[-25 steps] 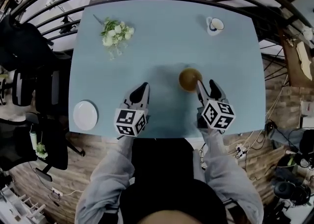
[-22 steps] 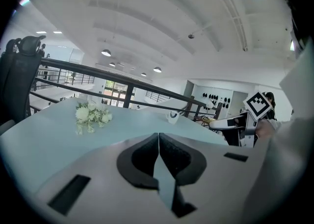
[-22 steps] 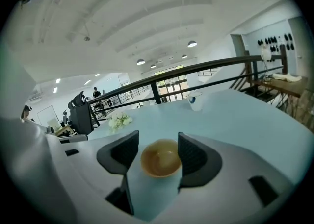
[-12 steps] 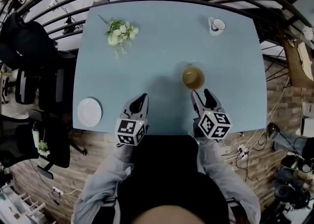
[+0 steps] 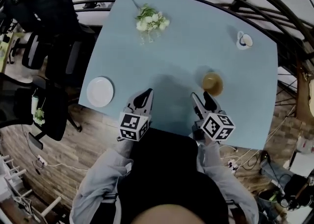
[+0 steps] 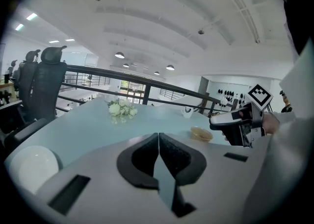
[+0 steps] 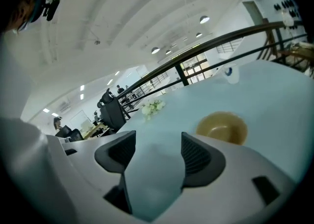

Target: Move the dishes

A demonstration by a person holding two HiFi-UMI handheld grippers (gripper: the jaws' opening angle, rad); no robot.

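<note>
While the left gripper (image 5: 148, 93) is pressed together, empty, the right gripper (image 5: 201, 95) has just been spread, empty, with the bowl (image 5: 212, 84) just to its far right.

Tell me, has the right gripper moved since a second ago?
Yes. The right gripper has backed off the round brown bowl, toward the near edge of the pale blue table. Its jaws have just been opening, with nothing between them.

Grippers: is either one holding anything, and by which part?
Nothing is held. Left gripper: jaws together, empty. Right gripper: jaws have just been opening, only bare table between them; the bowl sits free just ahead.
</note>
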